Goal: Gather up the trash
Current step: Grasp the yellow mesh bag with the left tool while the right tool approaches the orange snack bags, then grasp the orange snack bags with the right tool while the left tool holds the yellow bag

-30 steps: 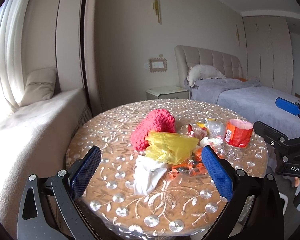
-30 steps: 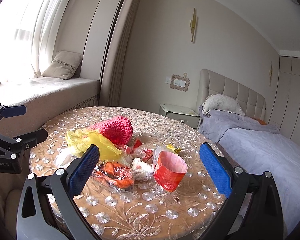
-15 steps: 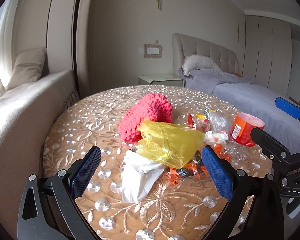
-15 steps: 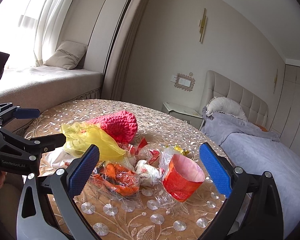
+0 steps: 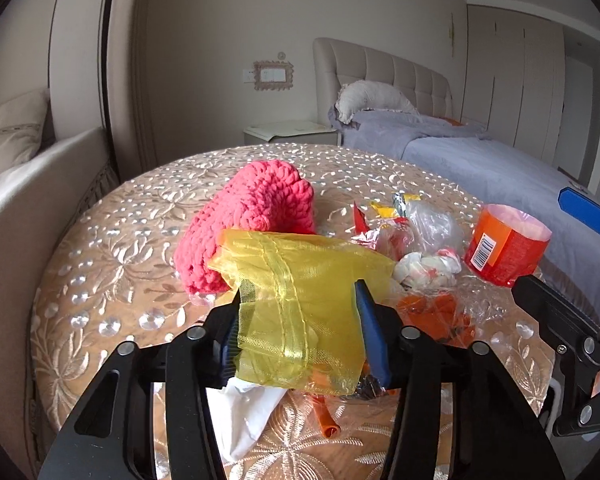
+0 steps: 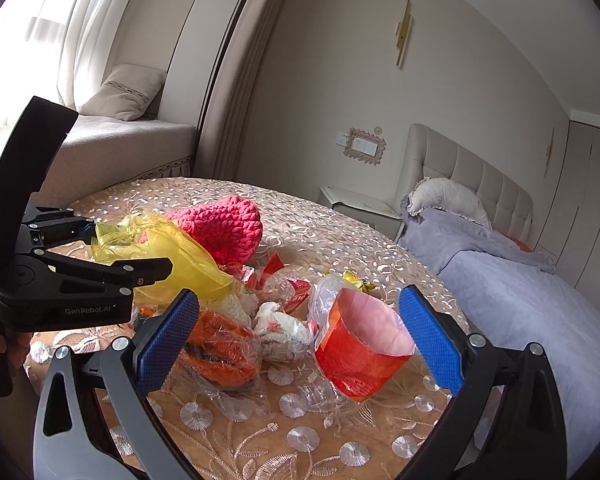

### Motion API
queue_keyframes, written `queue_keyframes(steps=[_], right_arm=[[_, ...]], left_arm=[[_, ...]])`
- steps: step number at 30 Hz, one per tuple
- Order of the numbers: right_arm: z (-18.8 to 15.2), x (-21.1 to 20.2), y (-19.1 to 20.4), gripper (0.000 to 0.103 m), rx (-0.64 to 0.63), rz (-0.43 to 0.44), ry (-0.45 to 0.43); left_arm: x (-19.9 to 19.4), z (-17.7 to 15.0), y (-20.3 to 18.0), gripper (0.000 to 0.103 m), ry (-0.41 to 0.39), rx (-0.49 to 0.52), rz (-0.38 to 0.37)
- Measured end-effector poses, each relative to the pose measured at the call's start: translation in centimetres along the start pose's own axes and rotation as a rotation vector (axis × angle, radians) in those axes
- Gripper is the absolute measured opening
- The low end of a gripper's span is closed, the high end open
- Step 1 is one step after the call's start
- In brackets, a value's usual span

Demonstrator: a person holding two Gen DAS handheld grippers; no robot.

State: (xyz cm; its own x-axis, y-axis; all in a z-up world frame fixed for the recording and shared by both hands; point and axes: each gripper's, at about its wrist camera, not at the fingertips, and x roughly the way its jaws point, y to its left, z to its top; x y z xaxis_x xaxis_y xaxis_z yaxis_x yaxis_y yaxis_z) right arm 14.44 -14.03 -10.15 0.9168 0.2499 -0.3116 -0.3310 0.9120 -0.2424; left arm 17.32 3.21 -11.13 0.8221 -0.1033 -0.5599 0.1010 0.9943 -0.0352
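A pile of trash lies on the round table [image 5: 112, 240]. My left gripper [image 5: 300, 328] is shut on a yellow mesh bag [image 5: 300, 300], which bunches between its blue pads; the bag also shows in the right wrist view [image 6: 172, 252]. A white tissue [image 5: 244, 412] lies under it. My right gripper [image 6: 296, 340] is open and empty, with the orange paper cup [image 6: 360, 356] between its fingers. Beside the cup lie a crumpled white wrapper [image 6: 284, 328] and orange scraps in clear plastic [image 6: 224, 352].
A red crocheted piece [image 5: 256, 220] lies behind the yellow bag. Foil and clear wrappers [image 5: 412, 224] lie past the cup. A bed [image 5: 500, 168] stands to the right, a window seat [image 6: 112, 148] to the left, a nightstand [image 5: 292, 132] behind.
My left gripper moved forward and closed on the yellow mesh bag. My right gripper moved closer to the orange cup and stayed open.
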Motion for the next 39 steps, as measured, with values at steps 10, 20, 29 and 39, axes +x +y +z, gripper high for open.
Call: queue_keyframes(steps=[10, 20, 29, 39], right_arm=[[-0.4, 0.1, -0.1, 0.099, 0.016, 0.024, 0.008], [-0.7, 2.5, 3.9, 0.099, -0.041, 0.183, 0.064], [-2.8, 6.5, 4.4, 0.038, 0.075, 0.352, 0.314], [0.3, -2.8, 0.1, 0.028, 0.099, 0.276, 0.056]], left_arm=[[-3.3, 0.9, -0.3, 0.006, -0.073, 0.003, 0.002], [-9.9, 0.6, 1.3, 0.006, -0.158, -0.022, 0.080], [-11.8, 0.2, 1.8, 0.006, -0.182, -0.051, 0.081], [-13.1, 0.3, -1.7, 0.006, -0.219, -0.001, 0.021]])
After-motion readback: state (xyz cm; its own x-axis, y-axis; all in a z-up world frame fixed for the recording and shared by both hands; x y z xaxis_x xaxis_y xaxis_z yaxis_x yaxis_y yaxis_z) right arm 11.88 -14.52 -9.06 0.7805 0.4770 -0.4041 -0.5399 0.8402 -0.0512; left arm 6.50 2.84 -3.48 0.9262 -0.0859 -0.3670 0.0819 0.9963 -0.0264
